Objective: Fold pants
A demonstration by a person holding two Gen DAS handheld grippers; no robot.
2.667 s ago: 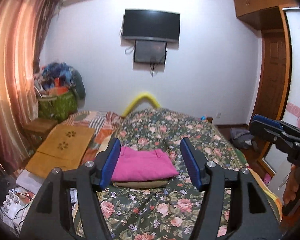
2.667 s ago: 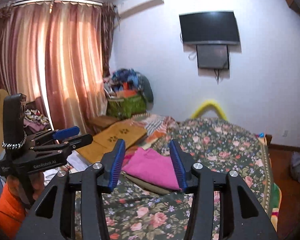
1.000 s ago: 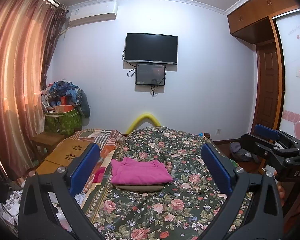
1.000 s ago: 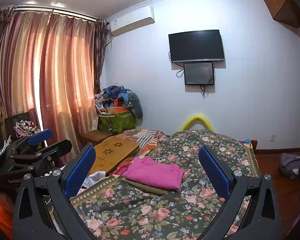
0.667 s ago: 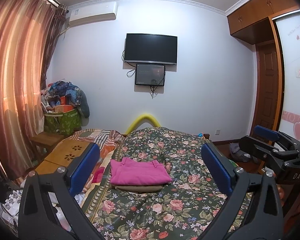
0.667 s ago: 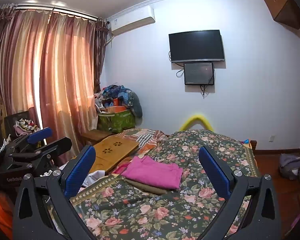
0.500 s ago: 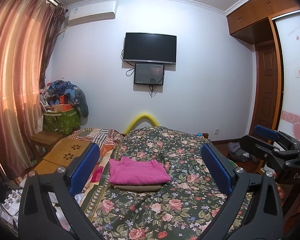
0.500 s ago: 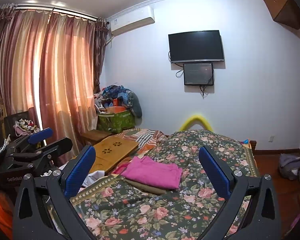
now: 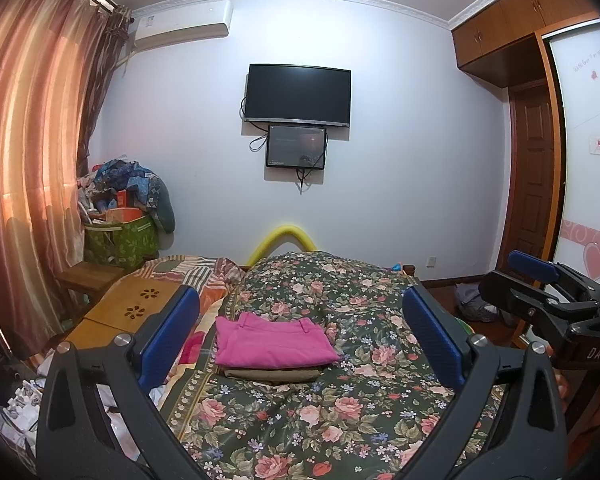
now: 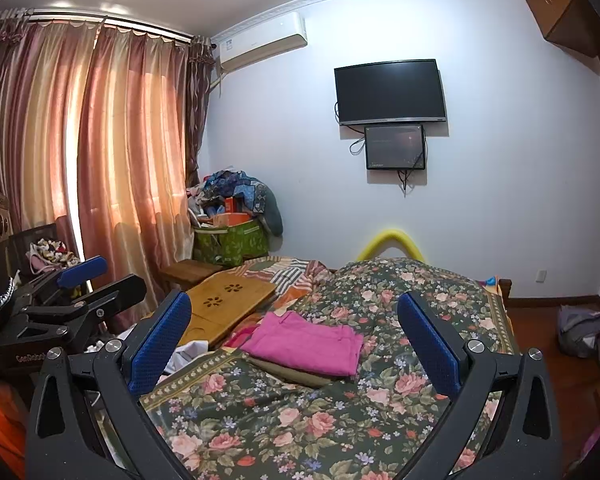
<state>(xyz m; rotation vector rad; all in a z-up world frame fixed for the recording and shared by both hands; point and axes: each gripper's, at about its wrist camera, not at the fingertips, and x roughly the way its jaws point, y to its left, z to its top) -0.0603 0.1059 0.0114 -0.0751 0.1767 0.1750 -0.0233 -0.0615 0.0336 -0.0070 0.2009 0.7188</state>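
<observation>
The folded bright pink cotton pants (image 9: 274, 345) lie atop a folded olive-tan garment (image 9: 272, 374) on the dark floral bedspread (image 9: 300, 432). Well short of them, the left gripper (image 9: 300, 330) and right gripper (image 10: 294, 336) hover with jaws spread wide, holding nothing.

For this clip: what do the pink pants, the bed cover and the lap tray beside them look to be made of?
Pink pants: matte woven cloth, likely cotton; soft creased folds, belt loops.
Bed cover: printed floral fabric, faint sheen, rumpled surface; fibre unclear.
Lap tray: light bamboo or wood, smooth finish; visible grain and flower-shaped cut-outs.
</observation>
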